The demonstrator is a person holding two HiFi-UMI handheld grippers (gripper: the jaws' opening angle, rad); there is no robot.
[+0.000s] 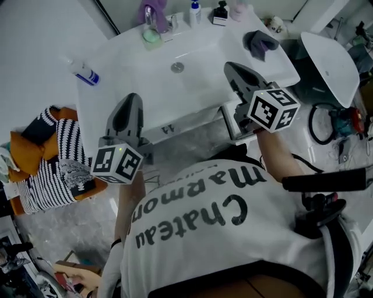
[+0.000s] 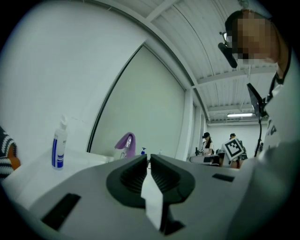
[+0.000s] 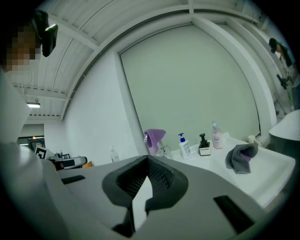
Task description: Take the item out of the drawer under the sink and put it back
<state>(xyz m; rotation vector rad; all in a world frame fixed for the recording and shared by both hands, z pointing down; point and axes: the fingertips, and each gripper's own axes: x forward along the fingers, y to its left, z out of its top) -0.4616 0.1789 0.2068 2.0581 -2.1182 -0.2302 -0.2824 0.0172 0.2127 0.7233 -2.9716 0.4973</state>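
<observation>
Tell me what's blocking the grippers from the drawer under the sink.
Nothing visible. The left gripper and right gripper hang above the front edge of the sink, and the drawer front below it is bare. The item is out of sight.

The sink point(image 1: 192, 87) is white, the cloth point(image 1: 148, 11) at its back edge purple. The fabric point(image 1: 44, 174) beside it is black-and-white striped.

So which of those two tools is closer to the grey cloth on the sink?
The right one. The right tool hovers over the sink's right side, just short of the grey cloth; the left tool is at the front left, far from it.
</observation>
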